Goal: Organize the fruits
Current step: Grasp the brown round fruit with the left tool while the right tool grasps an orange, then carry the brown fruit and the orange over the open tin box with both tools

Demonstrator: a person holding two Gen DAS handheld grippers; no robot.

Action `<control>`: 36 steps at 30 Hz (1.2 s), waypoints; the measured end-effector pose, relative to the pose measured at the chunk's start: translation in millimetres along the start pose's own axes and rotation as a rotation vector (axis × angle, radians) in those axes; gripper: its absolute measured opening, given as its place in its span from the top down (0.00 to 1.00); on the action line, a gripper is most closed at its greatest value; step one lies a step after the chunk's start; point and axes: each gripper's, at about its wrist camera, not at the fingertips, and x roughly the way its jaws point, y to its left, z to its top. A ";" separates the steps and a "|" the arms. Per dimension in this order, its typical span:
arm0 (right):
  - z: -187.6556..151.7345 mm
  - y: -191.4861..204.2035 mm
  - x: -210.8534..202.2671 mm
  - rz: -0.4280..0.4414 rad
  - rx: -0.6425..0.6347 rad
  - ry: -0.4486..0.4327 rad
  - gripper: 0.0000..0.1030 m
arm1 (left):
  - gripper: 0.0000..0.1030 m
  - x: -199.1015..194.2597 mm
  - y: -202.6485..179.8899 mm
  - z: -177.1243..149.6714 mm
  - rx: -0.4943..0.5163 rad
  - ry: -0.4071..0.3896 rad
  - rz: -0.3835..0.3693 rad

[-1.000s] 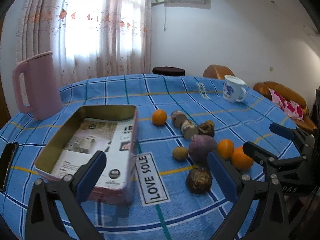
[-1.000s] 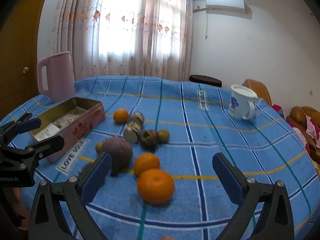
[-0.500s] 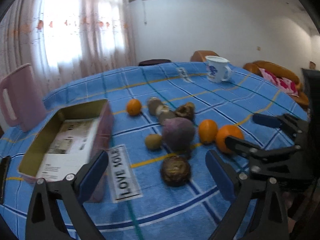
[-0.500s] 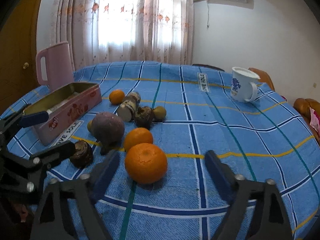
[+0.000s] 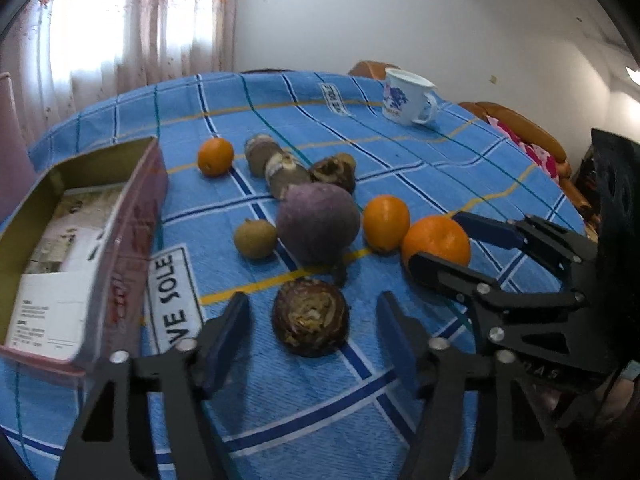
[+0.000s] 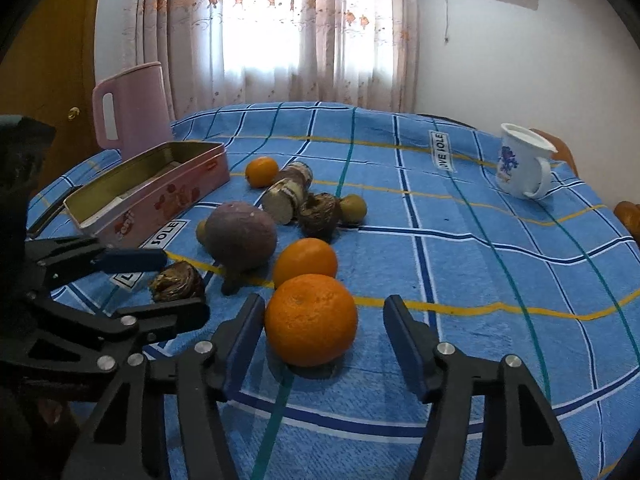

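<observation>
Fruits lie in a cluster on the blue checked tablecloth (image 5: 400, 140). My left gripper (image 5: 312, 324) is open, its fingers either side of a dark brown wrinkled fruit (image 5: 310, 322), not touching. My right gripper (image 6: 324, 328) is open around a large orange (image 6: 311, 319), with gaps on both sides; it also shows in the left wrist view (image 5: 436, 240). Behind lie a smaller orange (image 6: 306, 262), a big purple fruit (image 6: 242, 236), a small brown fruit (image 5: 255, 238), a far orange (image 5: 215, 156) and cut brown pieces (image 5: 280, 166). An open pink tin (image 5: 80, 232) stands at the left.
A white mug with a blue flower (image 6: 520, 166) stands at the far right of the table. A pink jug (image 6: 130, 110) stands behind the tin. A dark flat object (image 6: 52, 206) lies at the table's left edge. Curtains and a sofa are beyond.
Both grippers have moved forward and down. The left now frames the dark wrinkled fruit, the right now frames the large orange. Both jaw gaps have narrowed.
</observation>
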 end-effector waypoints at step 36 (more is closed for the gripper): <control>19.6 22.4 -27.1 0.075 -0.048 -0.184 0.54 | 0.61 -55.0 21.1 7.1 -0.032 -0.244 0.045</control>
